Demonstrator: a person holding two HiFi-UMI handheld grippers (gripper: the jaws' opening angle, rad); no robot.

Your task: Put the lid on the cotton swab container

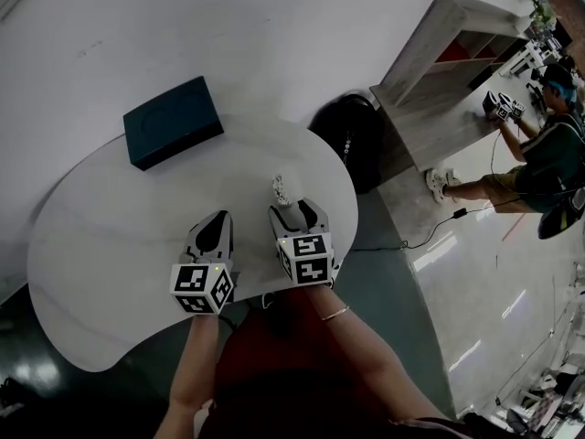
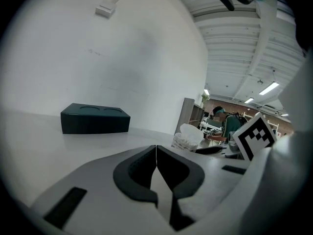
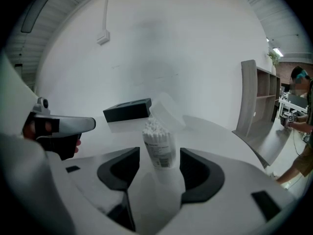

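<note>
The cotton swab container, a small clear tube packed with white swabs, stands upright on the white table. In the right gripper view the container sits between the jaws of my right gripper, with a gap on each side. Its translucent lid tilts back behind the swab tips. My right gripper is open just short of the container. My left gripper lies to its left, shut with nothing in it. In the left gripper view the jaws of the left gripper meet, and the container shows to the right.
A dark rectangular box lies at the back of the table, near the wall. A black round object stands on the floor past the table's right edge. Beyond it are a wooden shelf and a person.
</note>
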